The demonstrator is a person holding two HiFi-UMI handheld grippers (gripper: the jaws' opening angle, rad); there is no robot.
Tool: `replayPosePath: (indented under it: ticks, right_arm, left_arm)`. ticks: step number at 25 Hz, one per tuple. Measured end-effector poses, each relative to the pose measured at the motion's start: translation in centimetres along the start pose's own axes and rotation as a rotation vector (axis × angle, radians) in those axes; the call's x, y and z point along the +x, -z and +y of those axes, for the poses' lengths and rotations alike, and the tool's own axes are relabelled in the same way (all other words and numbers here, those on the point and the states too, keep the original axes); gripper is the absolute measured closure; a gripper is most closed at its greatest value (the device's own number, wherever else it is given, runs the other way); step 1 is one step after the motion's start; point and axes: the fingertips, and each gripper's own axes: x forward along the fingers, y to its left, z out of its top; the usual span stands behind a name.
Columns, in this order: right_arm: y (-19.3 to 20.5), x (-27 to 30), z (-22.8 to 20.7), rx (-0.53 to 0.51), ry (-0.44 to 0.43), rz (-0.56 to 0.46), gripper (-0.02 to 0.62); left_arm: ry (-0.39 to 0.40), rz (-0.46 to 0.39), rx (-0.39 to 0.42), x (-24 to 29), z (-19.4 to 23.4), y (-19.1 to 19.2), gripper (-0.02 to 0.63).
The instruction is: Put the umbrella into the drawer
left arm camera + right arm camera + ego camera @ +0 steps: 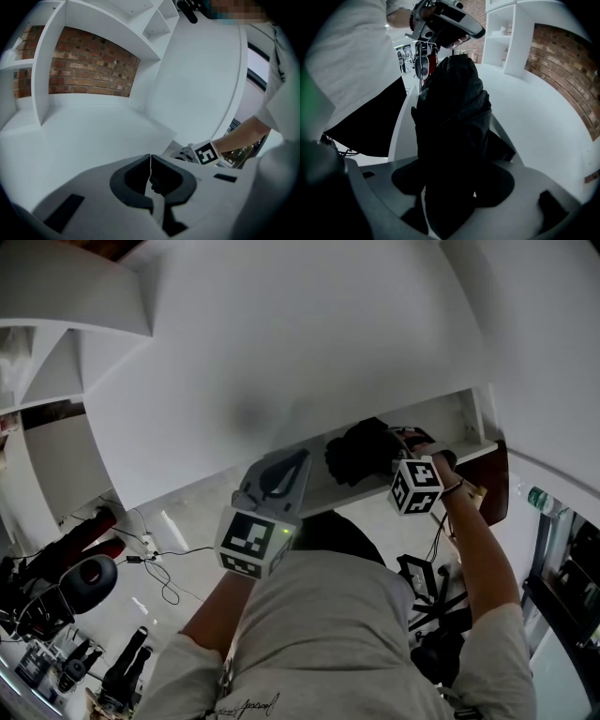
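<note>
The black folded umbrella hangs over the open white drawer under the white desk top. My right gripper is shut on the umbrella; in the right gripper view the umbrella fills the space between the jaws of the right gripper and hides most of the drawer, of which only a white wall shows. My left gripper is shut with nothing in it and sits at the drawer's front edge, left of the umbrella. In the left gripper view the left gripper points over the desk top.
White shelves stand on the desk against a brick wall. Below the desk edge are cables and equipment on the floor and a black chair base. The right gripper's marker cube shows past the left jaws.
</note>
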Motion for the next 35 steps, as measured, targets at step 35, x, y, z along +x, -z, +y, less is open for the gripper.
replayPosePath:
  ticks: [35]
  right_arm:
    - [2.8, 6.3, -0.3, -0.006, -0.103, 0.186, 0.321]
  left_arm:
    - [0.004, 0.064, -0.032, 0.5, 1.9, 1.9, 0.589]
